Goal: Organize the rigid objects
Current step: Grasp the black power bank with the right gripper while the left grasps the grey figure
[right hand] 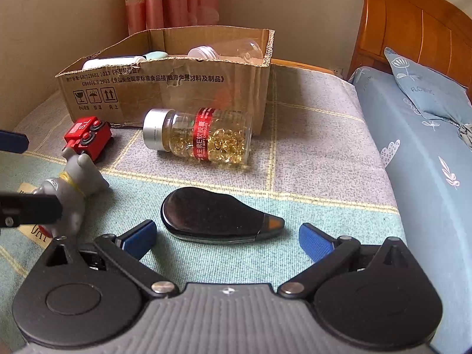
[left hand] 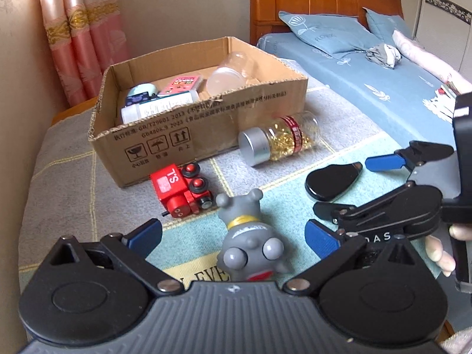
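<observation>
A grey rubber toy figure (left hand: 252,242) lies on the rug between the open fingers of my left gripper (left hand: 233,237); it also shows in the right wrist view (right hand: 73,183). A black teardrop-shaped case (right hand: 215,215) lies just ahead of my open right gripper (right hand: 227,236), also seen in the left wrist view (left hand: 332,181). A red toy train (left hand: 183,190) and a clear bottle of golden capsules (left hand: 278,137) lie on their sides before the cardboard box (left hand: 165,135). The right gripper (left hand: 348,197) shows open in the left wrist view.
The box holds a clear jar (left hand: 230,72), a pink packet (left hand: 183,85) and other small items. A bed with blue sheet (left hand: 368,88) and pillows runs along the right. Pink curtains (left hand: 82,35) hang behind the box.
</observation>
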`<state>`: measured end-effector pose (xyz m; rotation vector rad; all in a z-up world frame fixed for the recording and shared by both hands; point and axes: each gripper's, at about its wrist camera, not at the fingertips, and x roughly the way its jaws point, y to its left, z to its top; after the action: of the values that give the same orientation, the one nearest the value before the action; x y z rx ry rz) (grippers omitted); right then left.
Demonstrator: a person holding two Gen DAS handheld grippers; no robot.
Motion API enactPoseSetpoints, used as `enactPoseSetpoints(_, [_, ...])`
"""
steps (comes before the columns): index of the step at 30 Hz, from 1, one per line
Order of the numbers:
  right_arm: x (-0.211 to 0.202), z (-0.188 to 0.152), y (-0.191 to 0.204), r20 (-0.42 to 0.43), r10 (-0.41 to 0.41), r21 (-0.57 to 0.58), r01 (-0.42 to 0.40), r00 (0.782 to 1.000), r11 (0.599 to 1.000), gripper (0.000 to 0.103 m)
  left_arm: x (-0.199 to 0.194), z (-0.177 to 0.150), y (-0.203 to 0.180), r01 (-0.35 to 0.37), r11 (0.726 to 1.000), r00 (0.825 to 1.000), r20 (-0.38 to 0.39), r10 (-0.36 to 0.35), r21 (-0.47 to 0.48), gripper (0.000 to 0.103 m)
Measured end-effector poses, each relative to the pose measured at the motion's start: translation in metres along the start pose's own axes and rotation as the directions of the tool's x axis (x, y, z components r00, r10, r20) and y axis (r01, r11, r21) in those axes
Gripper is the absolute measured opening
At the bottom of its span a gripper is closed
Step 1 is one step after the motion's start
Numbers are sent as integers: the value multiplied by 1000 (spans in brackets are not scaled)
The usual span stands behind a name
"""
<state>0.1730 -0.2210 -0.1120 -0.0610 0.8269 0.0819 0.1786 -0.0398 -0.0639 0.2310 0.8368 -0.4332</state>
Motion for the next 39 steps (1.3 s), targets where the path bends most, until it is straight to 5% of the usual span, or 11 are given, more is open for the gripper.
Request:
enactPoseSetpoints(18, [2,1,-1,-2,11,-14,-11,1000,1000,103,-10,-29,40,-24,992,1000,-22,22,-122,102])
enactPoseSetpoints(30, [1,0,0,16,14,-16,-14,1000,1000,103,5,-28,14,-8,998,999,-54,5,-62,102])
enactPoseSetpoints(39, [1,-1,0,22,17,-20,-17,1000,1000,103,2,-34,29,-5,994,998,-67,-3,-109,103])
